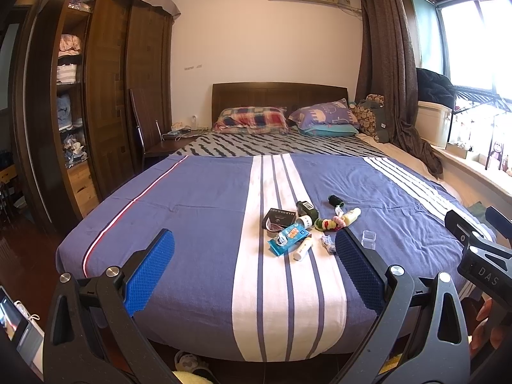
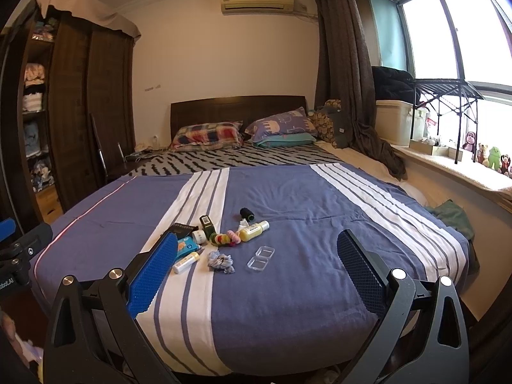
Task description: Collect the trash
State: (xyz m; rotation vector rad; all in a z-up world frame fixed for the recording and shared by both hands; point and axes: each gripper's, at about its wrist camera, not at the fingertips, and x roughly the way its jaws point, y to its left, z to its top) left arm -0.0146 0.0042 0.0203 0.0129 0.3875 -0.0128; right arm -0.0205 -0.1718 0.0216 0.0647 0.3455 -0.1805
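Note:
A cluster of small items lies on the blue-and-white striped bedspread. It holds a blue wipes packet, a dark box, a white tube, a yellow bottle, coloured hair ties, a black spool, a crumpled grey wad and a clear plastic case. My left gripper is open, short of the cluster near the foot of the bed. My right gripper is open too, with the case and wad showing between its fingers, farther off.
A dark wardrobe with open shelves stands left of the bed. Pillows and a headboard are at the far end. A window ledge with toys runs along the right. Slippers lie on the floor under the bed's foot.

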